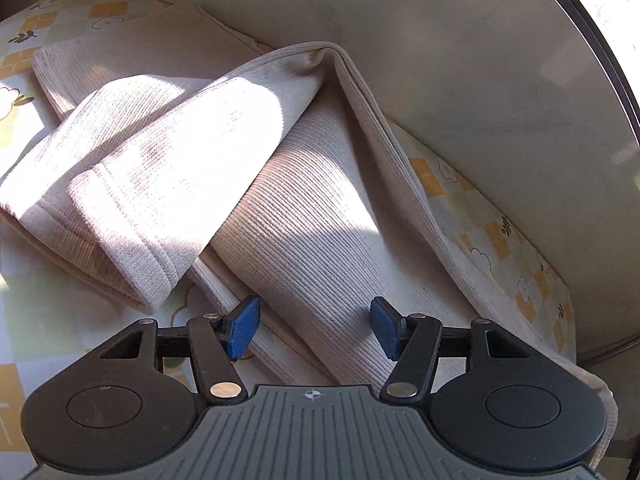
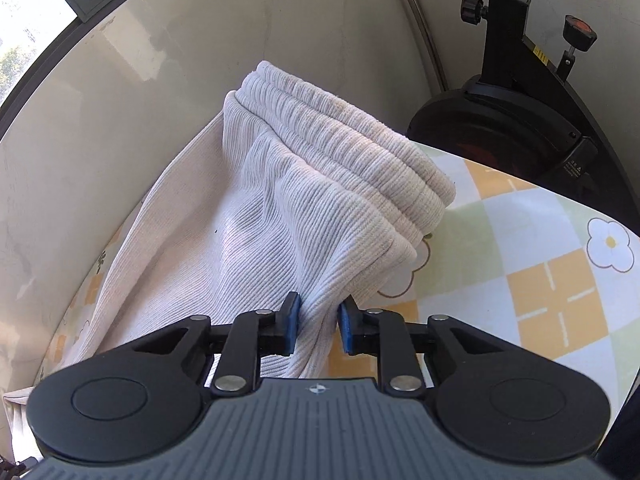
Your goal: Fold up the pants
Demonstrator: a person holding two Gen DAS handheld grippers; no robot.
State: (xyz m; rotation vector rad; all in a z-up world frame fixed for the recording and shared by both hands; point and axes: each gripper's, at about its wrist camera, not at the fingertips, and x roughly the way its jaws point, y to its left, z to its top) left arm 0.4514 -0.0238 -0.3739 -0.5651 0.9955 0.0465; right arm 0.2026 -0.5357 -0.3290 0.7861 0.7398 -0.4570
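Only small yellow label (image 2: 540, 55) (perhaps unreadable); right gripper (image 2: 318, 326) pinching pants (image 2: 256, 216), left gripper (image 1: 314, 328) agape.

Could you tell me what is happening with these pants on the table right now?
A person is folding cream ribbed pants on a flower-patterned tablecloth with two handheld grippers. The right gripper has its fingers pinched on a bunched fold of fabric below the waistband. The left gripper is open above a pant leg, gripping nothing. The leg cuffs lie folded across.
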